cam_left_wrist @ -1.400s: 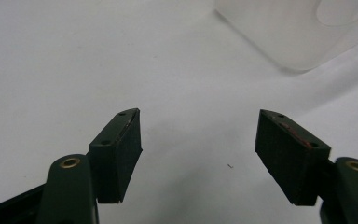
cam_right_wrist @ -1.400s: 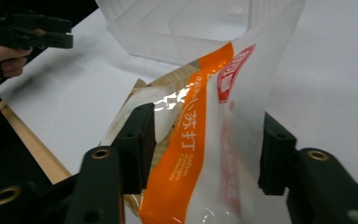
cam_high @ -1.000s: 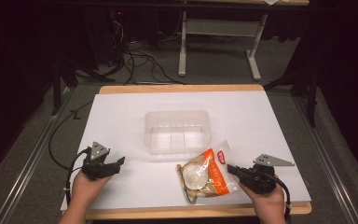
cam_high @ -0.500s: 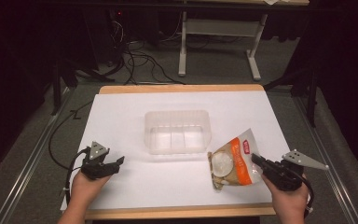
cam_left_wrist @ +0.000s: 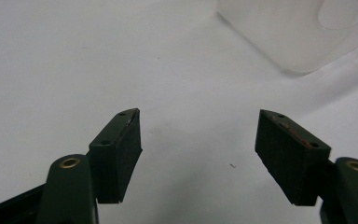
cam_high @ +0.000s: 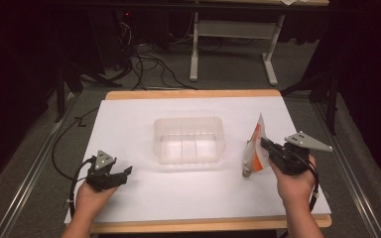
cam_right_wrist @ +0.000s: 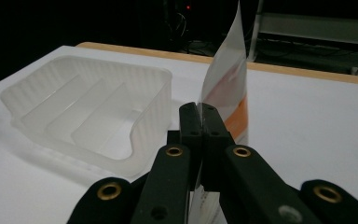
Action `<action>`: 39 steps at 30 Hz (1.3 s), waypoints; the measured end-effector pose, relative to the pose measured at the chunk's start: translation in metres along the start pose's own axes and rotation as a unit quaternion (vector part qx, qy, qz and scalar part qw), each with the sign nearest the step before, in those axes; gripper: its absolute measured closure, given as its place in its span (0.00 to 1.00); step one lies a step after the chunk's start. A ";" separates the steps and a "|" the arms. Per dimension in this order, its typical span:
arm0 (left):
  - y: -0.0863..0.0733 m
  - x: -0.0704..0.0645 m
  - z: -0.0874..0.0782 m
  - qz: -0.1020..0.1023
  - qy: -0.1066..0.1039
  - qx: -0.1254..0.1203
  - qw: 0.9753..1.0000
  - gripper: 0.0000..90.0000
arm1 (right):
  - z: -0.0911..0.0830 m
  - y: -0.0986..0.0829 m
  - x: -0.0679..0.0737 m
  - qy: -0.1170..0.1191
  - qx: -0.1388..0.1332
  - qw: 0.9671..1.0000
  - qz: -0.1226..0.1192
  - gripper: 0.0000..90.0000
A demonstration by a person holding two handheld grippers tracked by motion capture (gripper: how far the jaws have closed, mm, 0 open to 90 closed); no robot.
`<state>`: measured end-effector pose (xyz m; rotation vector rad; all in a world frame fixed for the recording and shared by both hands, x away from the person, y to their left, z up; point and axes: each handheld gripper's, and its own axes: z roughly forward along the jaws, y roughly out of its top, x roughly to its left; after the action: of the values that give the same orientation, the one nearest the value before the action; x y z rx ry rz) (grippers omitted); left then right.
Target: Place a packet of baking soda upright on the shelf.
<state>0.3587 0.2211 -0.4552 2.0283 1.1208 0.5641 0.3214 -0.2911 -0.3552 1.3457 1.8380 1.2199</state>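
A clear plastic tray (cam_high: 190, 139) with shallow ribs stands in the middle of the white table (cam_high: 139, 114); the right gripper view shows the tray (cam_right_wrist: 84, 112) at left. My right gripper (cam_high: 266, 147) is shut on an orange and white snack bag (cam_high: 254, 147), held edge-on and lifted just right of the tray. In the right gripper view the bag (cam_right_wrist: 226, 88) rises between the closed jaws of the right gripper (cam_right_wrist: 200, 116). At the front left my left gripper (cam_high: 125, 171) rests low over the table, open, nothing between its jaws (cam_left_wrist: 198, 135). A tray corner (cam_left_wrist: 303, 32) lies ahead of it.
Cables (cam_high: 144, 64) and a desk frame (cam_high: 233, 44) stand on the dark floor beyond the table's far wooden edge (cam_high: 193, 93). Metal rails (cam_high: 25, 183) run along both sides of the table.
My right gripper has carried the bag rightward and lifted it, turning it from lying flat to standing edge-on beside the tray. The left gripper has stayed put.
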 end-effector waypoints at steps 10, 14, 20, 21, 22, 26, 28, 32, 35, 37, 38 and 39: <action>0.000 0.000 0.001 0.003 -0.002 0.002 1.000 0.35 | 0.014 -0.012 -0.006 0.046 -0.019 0.998 0.036 0.86; 0.000 0.000 0.002 0.003 -0.002 0.003 1.000 0.35 | 0.017 -0.020 -0.006 0.046 -0.019 0.998 0.037 0.78; 0.000 0.000 0.003 0.007 -0.004 0.006 1.000 0.35 | 0.018 -0.034 -0.003 0.039 -0.026 0.998 0.038 0.64; -0.001 0.000 0.003 0.006 -0.004 0.006 1.000 0.35 | 0.018 -0.036 -0.001 0.037 -0.023 0.998 0.035 0.63; -0.001 -0.001 0.002 0.006 -0.004 0.007 1.000 0.35 | 0.017 -0.038 0.000 0.035 -0.023 0.999 0.033 0.62; -0.001 -0.003 0.000 0.007 -0.003 0.000 1.000 0.35 | 0.016 -0.043 0.006 0.024 -0.023 0.999 0.020 0.56; 0.000 -0.003 -0.001 0.007 -0.002 -0.001 1.000 0.35 | 0.016 -0.044 0.007 0.016 -0.022 1.000 0.016 0.56; -0.001 -0.003 0.000 0.006 -0.002 0.002 1.000 0.35 | 0.021 -0.049 0.007 0.010 -0.012 1.000 0.014 0.59; -0.001 -0.002 0.000 0.005 -0.002 0.003 1.000 0.35 | 0.025 -0.052 0.008 0.006 -0.005 1.000 0.012 0.62; -0.002 -0.003 0.000 0.003 -0.003 0.002 1.000 0.35 | 0.026 -0.052 0.008 -0.002 -0.008 1.000 0.010 0.63; -0.002 -0.003 0.001 0.004 -0.004 0.002 1.000 0.35 | 0.026 -0.052 0.008 -0.003 -0.010 1.000 0.010 0.65; -0.002 -0.003 0.001 0.005 -0.005 0.002 1.000 0.35 | 0.026 -0.053 0.008 -0.005 -0.010 1.000 0.011 0.67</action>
<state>0.3567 0.2188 -0.4571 2.0389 1.1077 0.5571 0.3177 -0.2795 -0.4133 1.3614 1.8046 1.2378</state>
